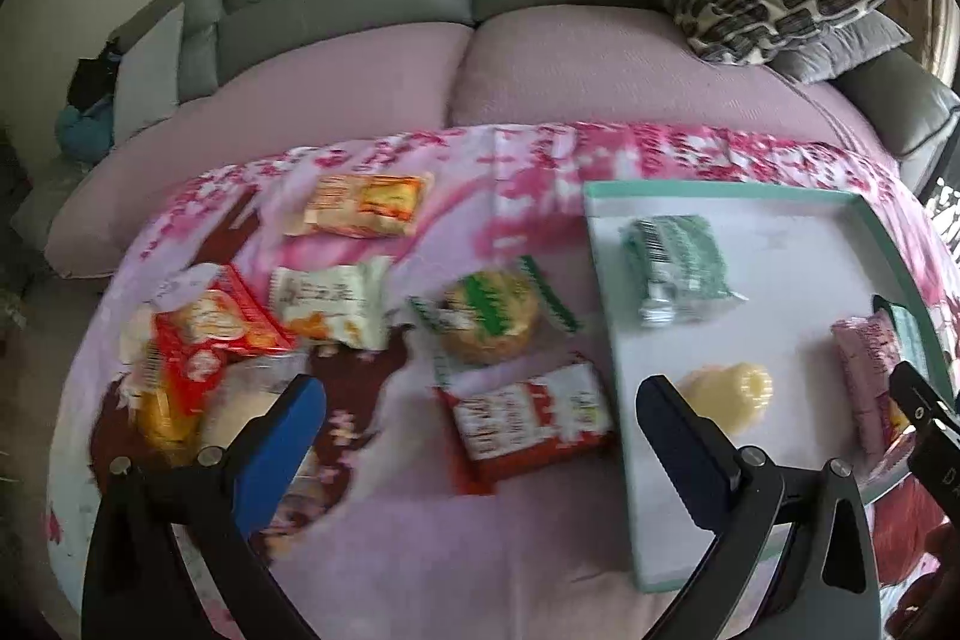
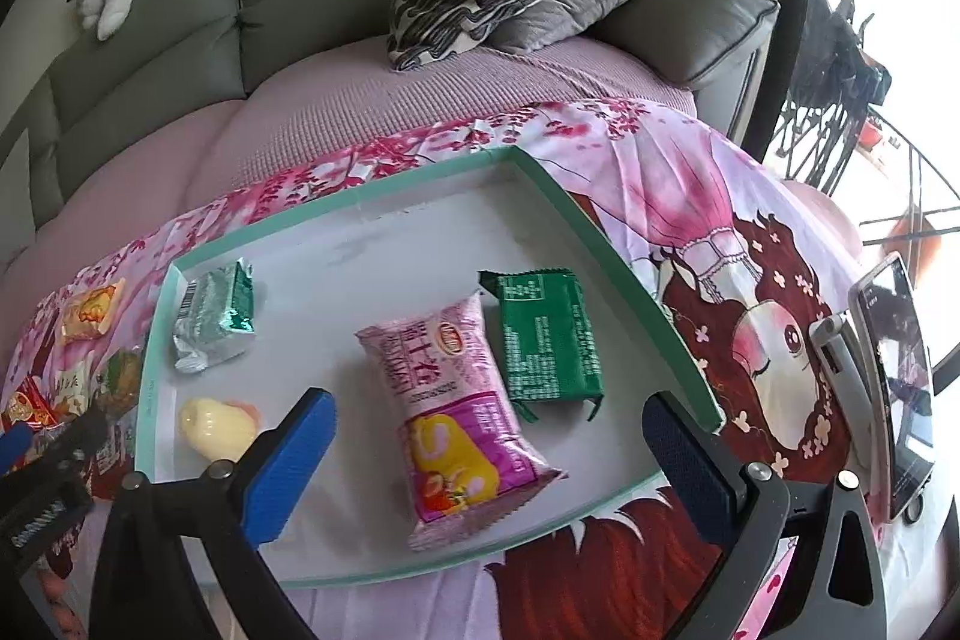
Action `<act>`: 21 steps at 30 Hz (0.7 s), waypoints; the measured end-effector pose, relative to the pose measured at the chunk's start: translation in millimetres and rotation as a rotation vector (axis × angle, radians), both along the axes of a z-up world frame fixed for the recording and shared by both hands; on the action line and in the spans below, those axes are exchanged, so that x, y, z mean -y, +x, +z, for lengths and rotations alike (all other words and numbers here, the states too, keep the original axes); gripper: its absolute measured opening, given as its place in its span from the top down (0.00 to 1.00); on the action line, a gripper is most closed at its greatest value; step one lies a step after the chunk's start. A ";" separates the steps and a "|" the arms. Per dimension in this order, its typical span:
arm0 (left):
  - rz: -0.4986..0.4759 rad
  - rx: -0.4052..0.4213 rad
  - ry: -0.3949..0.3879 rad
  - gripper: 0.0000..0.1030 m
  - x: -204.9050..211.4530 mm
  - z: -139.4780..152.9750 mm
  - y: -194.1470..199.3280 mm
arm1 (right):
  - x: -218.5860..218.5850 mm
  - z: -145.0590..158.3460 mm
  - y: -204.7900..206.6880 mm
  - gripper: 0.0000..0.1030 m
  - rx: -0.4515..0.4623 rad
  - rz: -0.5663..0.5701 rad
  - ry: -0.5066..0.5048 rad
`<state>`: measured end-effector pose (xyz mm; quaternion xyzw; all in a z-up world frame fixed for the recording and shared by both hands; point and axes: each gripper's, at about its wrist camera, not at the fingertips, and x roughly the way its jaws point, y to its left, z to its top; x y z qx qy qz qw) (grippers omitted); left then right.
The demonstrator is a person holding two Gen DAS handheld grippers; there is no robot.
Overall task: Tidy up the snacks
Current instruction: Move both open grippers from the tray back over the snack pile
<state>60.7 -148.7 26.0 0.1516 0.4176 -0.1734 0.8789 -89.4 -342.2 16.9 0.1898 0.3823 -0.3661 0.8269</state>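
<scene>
Our left gripper (image 1: 480, 424) hangs spread and empty over the red packet (image 1: 528, 418) left of the tray (image 1: 606, 280). Our right gripper (image 2: 489, 451), likewise spread, straddles the pink packet (image 2: 450, 412) inside. Only its view shows the dark green packet (image 2: 546, 340).

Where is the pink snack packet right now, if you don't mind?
In the right wrist view, the pink snack packet lies inside the tray, beside the dark green packet.
</scene>
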 end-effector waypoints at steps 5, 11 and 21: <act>0.047 0.001 0.019 0.00 -28.0 0.6 10.5 | -13.6 5.0 11.1 0.00 -0.009 0.028 -0.028; 0.140 -0.007 -0.031 0.00 -70.7 4.8 23.9 | -39.8 6.9 33.2 0.00 -0.029 0.090 -0.055; 0.308 -0.046 -0.098 0.00 -147.7 -1.3 47.8 | -106.8 0.9 82.8 0.00 -0.067 0.259 -0.094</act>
